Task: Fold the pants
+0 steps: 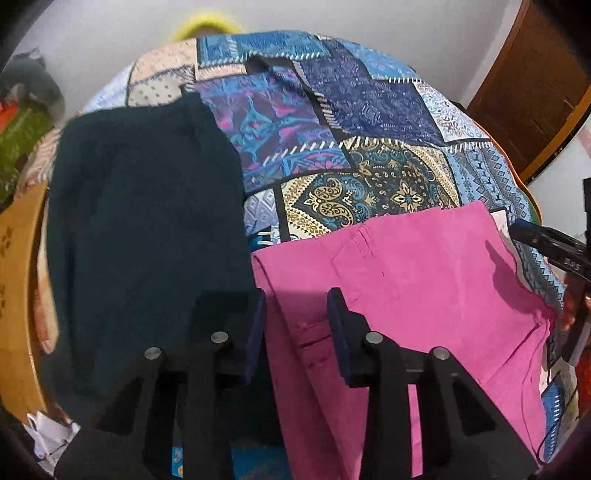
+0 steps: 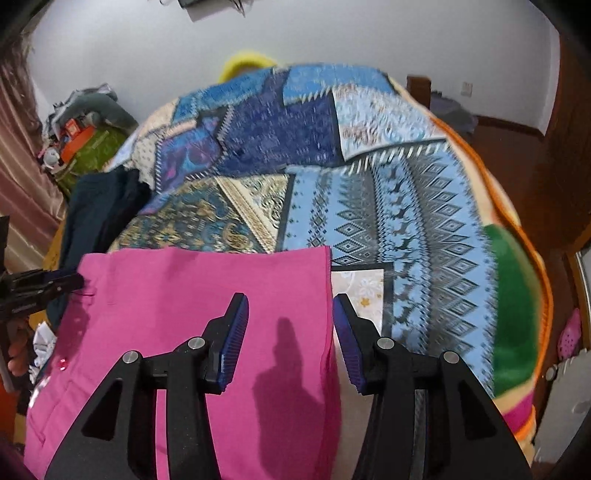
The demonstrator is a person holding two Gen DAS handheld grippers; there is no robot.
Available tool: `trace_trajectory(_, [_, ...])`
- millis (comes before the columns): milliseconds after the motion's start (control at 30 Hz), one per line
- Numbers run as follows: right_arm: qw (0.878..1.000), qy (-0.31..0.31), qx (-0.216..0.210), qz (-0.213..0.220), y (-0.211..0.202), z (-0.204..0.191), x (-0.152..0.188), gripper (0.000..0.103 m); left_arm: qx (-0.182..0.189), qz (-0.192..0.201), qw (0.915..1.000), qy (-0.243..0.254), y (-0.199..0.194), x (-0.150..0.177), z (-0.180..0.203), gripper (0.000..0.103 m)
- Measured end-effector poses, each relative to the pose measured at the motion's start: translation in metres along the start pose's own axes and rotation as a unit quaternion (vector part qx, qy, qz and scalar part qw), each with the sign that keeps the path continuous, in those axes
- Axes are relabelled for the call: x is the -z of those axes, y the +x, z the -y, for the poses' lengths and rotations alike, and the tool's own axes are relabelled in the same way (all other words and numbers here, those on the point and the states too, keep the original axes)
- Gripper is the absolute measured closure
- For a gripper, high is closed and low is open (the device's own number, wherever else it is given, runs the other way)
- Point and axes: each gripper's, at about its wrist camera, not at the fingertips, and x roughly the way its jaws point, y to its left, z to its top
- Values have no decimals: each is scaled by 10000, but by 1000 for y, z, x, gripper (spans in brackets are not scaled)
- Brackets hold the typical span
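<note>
a dark teal garment [image 1: 144, 236] lies flat on the bed's patchwork blanket [image 1: 369, 110], just left of the pink pants [image 1: 406, 288], and their edges meet right under my left claw [image 1: 297, 325]. behind the bed there's a plain white wall [image 2: 332, 33], something yellow [image 2: 245, 62] peeking over the far edge, too blurred for me to name, and a cluttered pile with an orange box [image 2: 72, 142] off to the left by a curtain [image 2: 18, 166]. a wooden door [image 1: 532, 85] stands at the right.

my left claw is spread wide, nothing between the pads, hovering over the pants' left edge where the fabric bunches into a fold. the left finger sits over the teal garment, the right finger over pink cloth.

my right claw [image 2: 290, 339] is spread open too, gripping nothing. its left finger hangs over the pants, its right finger over the blanket, so the pants' right hem runs straight up between the two. its shadow falls dark on the pink cloth.

the pants look like smooth woven cotton, laid out mostly flat with a stitched pocket seam showing in the left wrist view. the blanket is printed in blue, gold and purple panels, with green and orange trim at its right border.
</note>
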Motion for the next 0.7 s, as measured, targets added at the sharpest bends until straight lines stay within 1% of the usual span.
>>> trace_trajectory(67, [9999, -35, -59, -115, 11, 0, -5, 59, 28, -26, 10000, 12, 6, -2, 0, 68])
trace_trajectory(200, [9994, -169, 52, -299, 32, -2, -14, 59, 115, -22, 9999, -34, 9, -7, -2, 69])
trace_trajectory(267, [9989, -252, 116, -389, 42, -4, -17, 59, 112, 7, 9999, -57, 10, -9, -3, 81])
trace_trajectory(300, [9985, -308, 160, -415, 46, -7, -18, 59, 133, 19, 9999, -57, 9, -9, -4, 92])
trace_trajectory(333, [9983, -366, 208, -396, 49, -10, -18, 61, 170, 14, 9998, -85, 10, -10, -5, 97])
trace_trajectory(367, [9980, -424, 235, -394, 51, -12, -18, 65, 156, 30, 9998, -122, 10, -10, -6, 98])
trace_trajectory(400, [9976, -480, 264, -420, 55, -15, -17, 75, 159, 32, 9998, -140, 10, -11, -6, 100])
trace_trajectory(433, [9969, -543, 361, -435, 59, -18, -14, 84, 155, 46, 9997, -160, 10, -10, -6, 100])
trace_trajectory(467, [9963, -584, 471, -427, 62, -20, -13, 88, 151, 77, 9997, -170, 9, -10, -6, 100])
trace_trajectory(500, [9958, -633, 512, -418, 64, -22, -12, 94, 119, 125, 9997, -156, 7, -9, -5, 100])
trace_trajectory(533, [9954, -691, 513, -425, 64, -25, -12, 97, 83, 166, 9997, -137, 5, -8, -4, 100])
trace_trajectory(633, [9950, -826, 493, -262, 52, -31, -13, 100, 8, 347, 9994, -82, -7, -8, -3, 100])
trace_trajectory(700, [9948, -887, 490, -45, 37, -34, -15, 100, 3, 475, 9988, -77, -19, -8, -3, 100])
